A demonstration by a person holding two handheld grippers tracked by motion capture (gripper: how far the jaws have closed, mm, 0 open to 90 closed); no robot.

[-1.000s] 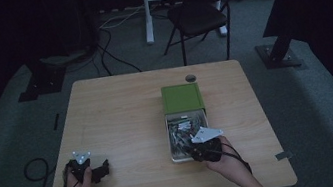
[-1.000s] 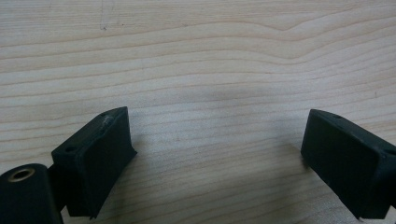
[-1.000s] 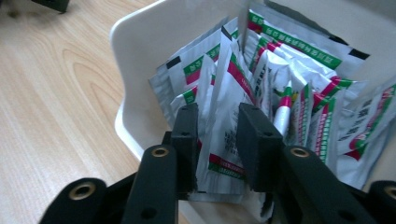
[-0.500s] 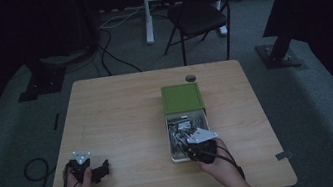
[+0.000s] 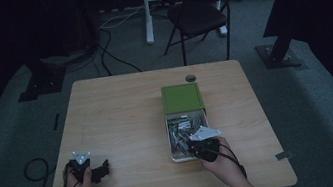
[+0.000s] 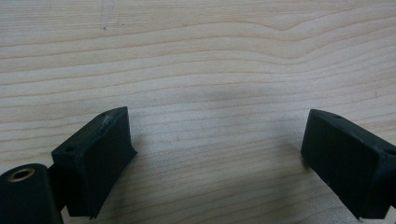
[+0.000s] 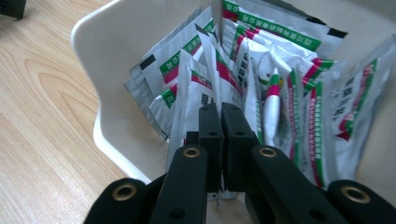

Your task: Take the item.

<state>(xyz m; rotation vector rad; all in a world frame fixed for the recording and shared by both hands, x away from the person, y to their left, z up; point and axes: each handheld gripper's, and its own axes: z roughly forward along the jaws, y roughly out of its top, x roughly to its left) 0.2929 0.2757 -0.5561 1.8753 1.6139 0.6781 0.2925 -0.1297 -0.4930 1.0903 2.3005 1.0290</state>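
In the high view, a white box (image 5: 191, 156) of sachets (image 5: 184, 132) was seen right of the table's (image 5: 121, 110) middle, with its green lid (image 5: 183, 98) lying flat just beyond it. The right gripper (image 5: 198, 150) was held at the near end of the box, over the sachets. The left gripper (image 5: 100, 171) was rested on the table well to the left of the box, near the front edge.

In the left gripper view, the jaws were spread wide, with bare wood between them.

In the right gripper view, the right gripper (image 7: 221, 122) had just been closing, and its jaws were brought together on what appeared to be the edge of one sachet (image 7: 192, 100); the grip itself was partly hidden. The other sachets (image 7: 289, 93) were stood upright inside the box (image 7: 116, 70).
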